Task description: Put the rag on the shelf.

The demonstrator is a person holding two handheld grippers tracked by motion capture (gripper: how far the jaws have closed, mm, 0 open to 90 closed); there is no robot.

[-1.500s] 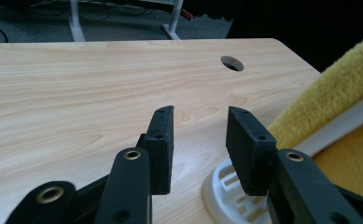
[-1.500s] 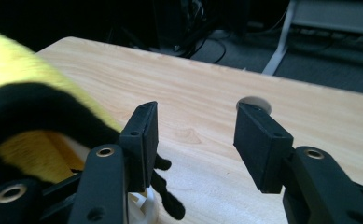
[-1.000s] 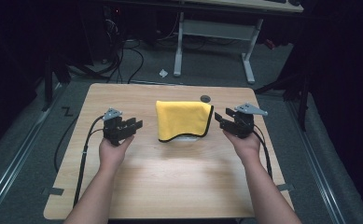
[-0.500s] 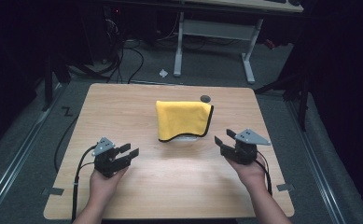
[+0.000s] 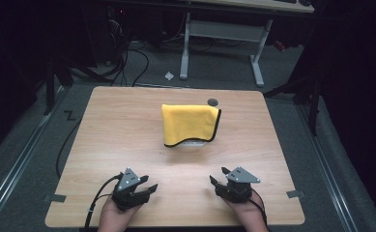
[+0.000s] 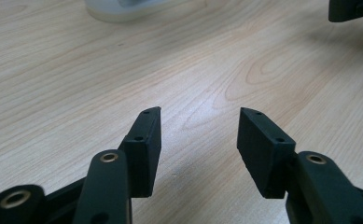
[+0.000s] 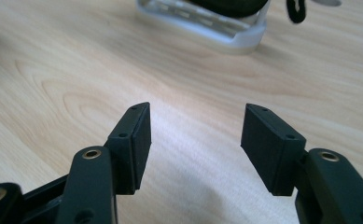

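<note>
- High view: The yellow cloth lies folded in the middle of the table, draped over a small white holder that peeks out at its near edge. The left gripper and the right gripper both sit low at the near edge of the table, well apart from the cloth. Each one is in a hand. It looks like the cloth work is finished, or not begun, and the hands are resting.
- Left gripper view: The left gripper has its jaws partly open, and they have just been opening wider. Nothing is between them, only bare wood. The white holder is far ahead at the top.
- Right gripper view: The right gripper has its jaws apart too, and they hold nothing. The white holder is ahead, with the cloth's dark edge hanging over it.
- Next move, as a guess: to touch the cloth, both grippers must go forward across the table and close on its edge or corners.
</note>
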